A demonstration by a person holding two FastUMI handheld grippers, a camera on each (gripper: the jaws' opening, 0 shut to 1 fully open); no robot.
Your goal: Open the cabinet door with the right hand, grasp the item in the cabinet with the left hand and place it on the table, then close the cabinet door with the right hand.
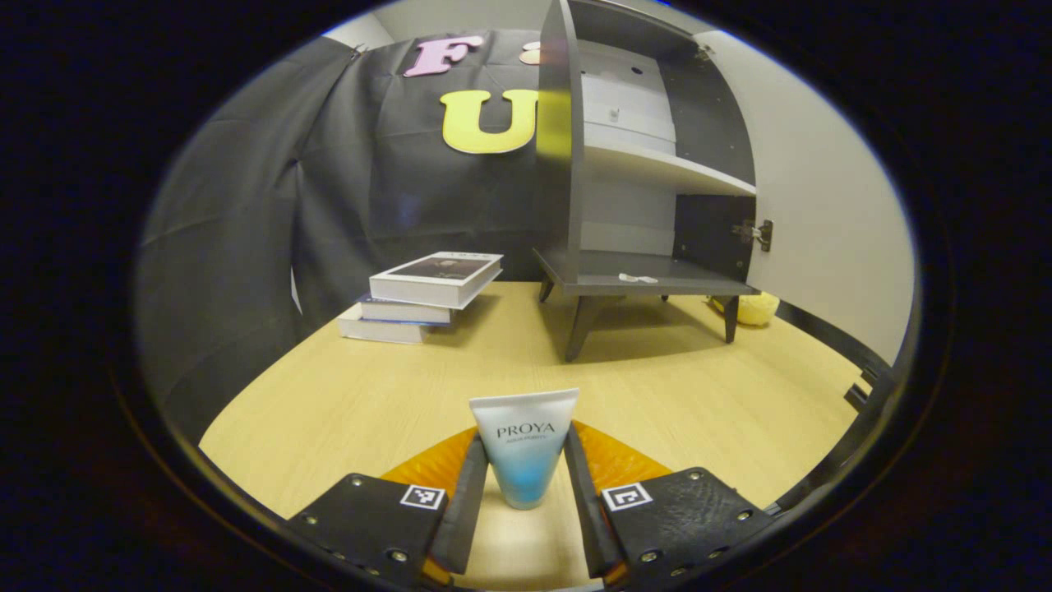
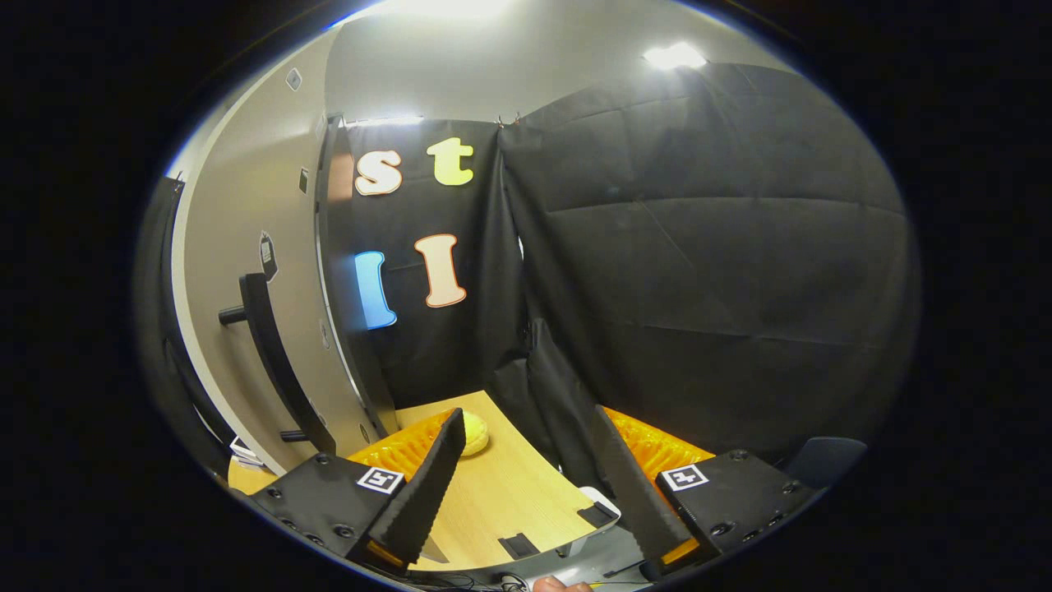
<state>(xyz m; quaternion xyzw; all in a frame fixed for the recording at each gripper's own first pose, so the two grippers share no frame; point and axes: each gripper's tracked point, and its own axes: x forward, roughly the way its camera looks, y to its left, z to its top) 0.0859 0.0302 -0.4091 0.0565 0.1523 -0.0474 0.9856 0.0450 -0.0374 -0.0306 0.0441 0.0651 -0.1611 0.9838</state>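
Observation:
A white tube with a blue lower end stands upright on the wooden table, between the fingers of my left gripper. Both fingers lie against its sides, so the gripper is shut on it. Behind it the dark cabinet stands open on its legs, with a small white scrap on its bottom shelf. The pale door is swung out to the right. In the right gripper view the same door and its black bar handle are at the left. My right gripper is open, off the handle, holding nothing.
A stack of three books lies left of the cabinet. A yellow soft object sits beside the cabinet's right leg, also seen as a yellow lump near the table's corner. Black cloth walls the booth behind.

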